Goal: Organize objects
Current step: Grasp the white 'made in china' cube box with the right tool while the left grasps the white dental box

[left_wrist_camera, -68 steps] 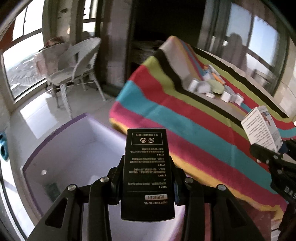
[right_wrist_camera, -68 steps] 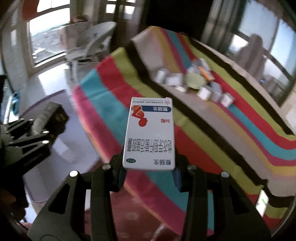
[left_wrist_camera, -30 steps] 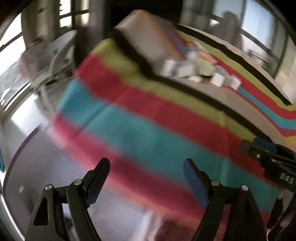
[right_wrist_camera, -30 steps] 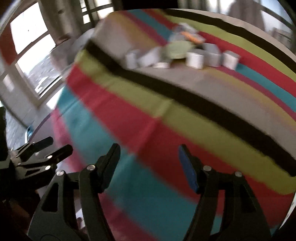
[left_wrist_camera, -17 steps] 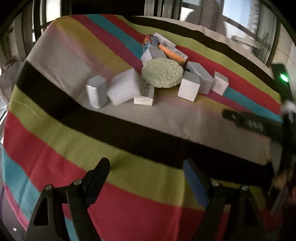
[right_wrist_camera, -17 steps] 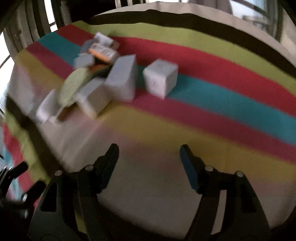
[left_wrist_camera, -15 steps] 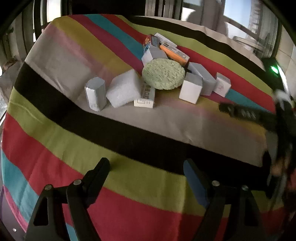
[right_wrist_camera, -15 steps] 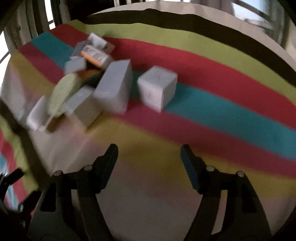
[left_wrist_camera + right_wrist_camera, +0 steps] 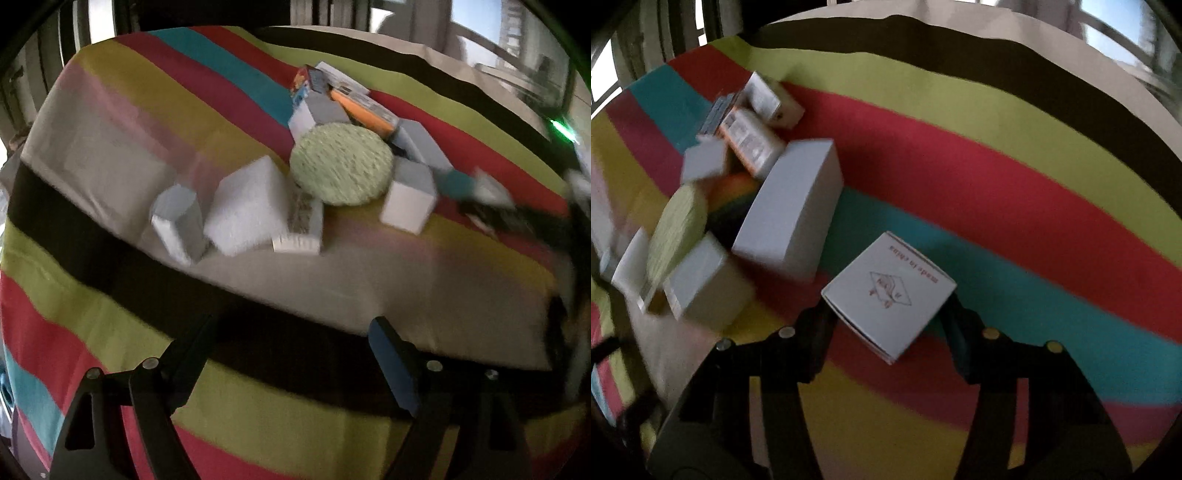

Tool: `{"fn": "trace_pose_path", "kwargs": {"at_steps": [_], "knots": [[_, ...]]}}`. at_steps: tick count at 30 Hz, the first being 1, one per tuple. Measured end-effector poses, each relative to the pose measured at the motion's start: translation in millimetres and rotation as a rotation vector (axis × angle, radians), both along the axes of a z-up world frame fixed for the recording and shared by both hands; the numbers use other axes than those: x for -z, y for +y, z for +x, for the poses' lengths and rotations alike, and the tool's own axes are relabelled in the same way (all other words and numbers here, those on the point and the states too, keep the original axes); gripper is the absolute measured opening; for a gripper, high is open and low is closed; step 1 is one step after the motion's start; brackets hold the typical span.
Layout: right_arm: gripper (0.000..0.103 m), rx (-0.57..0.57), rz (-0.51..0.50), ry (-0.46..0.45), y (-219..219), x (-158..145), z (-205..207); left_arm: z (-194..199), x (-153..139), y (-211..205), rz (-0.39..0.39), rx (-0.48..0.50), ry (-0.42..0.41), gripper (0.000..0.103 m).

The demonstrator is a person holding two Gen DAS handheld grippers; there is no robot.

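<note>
Right now the right gripper (image 9: 886, 325) has a small white carton (image 9: 890, 299) between its fingers, the one printed with a red drawing and "made in china", and its jaws are closing on it; the pads sit at the carton's two side corners, though whether they already press on it I cannot tell. That carton lies tilted on the teal and red stripes of the striped cloth (image 9: 1015, 192), toward the near side of the heap. Just beside it on the left stands a taller white box (image 9: 792, 206), and next to that a smaller white box (image 9: 701, 284) with a round green sponge (image 9: 677, 229) leaning behind it. Farther back an orange-edged pack (image 9: 750, 142) and a white pack (image 9: 772, 99) rest against each other. From the left wrist view the left gripper (image 9: 288, 354) hangs over the black and lime stripes near the cloth's front edge, its jaws easing wider with nothing between them. Ahead of it the same heap sits mid-cloth: a grey-white box (image 9: 177, 223) on the left end, a large white block (image 9: 247, 208) touching it, a printed flat pack (image 9: 301, 225), the green sponge on top. At the right edge a blurred dark shape reaches toward the heap
</note>
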State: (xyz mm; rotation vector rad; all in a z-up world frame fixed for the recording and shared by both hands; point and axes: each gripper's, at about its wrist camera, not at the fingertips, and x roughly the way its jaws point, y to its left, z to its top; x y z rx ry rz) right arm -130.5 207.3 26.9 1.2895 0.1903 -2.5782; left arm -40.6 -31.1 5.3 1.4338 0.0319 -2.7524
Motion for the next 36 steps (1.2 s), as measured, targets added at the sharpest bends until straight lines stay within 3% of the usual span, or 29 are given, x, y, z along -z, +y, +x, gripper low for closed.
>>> {"fn": "trace_pose_path", "kwargs": {"at_steps": [8,9,10,11,14,18,24,29,36], "knots": [[0.059,0.052,-0.048,0.009,15,-2,69,-75,2,-1,-0.008,-0.033,0.014,0.087],[0.059,0.053,-0.048,0.01,15,-1,74,-80,1,0,-0.005,-0.02,0.009,0.078],[0.059,0.054,-0.054,0.009,17,-1,76,-81,-2,1,-0.002,0.002,0.011,0.04],[0.059,0.055,-0.058,0.007,18,-1,81,-78,-6,4,0.001,0.037,0.011,0.033],[0.059,0.035,-0.073,0.007,17,2,89,-51,-10,2,0.069,0.079,0.0,0.032],[0.059,0.027,-0.086,0.005,5,-4,114,9,-11,-4,0.093,0.115,0.027,0.032],[0.059,-0.034,-0.063,0.029,-7,4,143,69,-8,10,0.031,0.122,0.077,0.034],[0.059,-0.05,-0.039,0.042,-14,6,162,76,-6,16,-0.008,0.112,0.073,0.035],[0.059,-0.032,-0.036,0.013,-8,5,179,98,-4,29,0.011,0.142,0.045,0.032]]}}
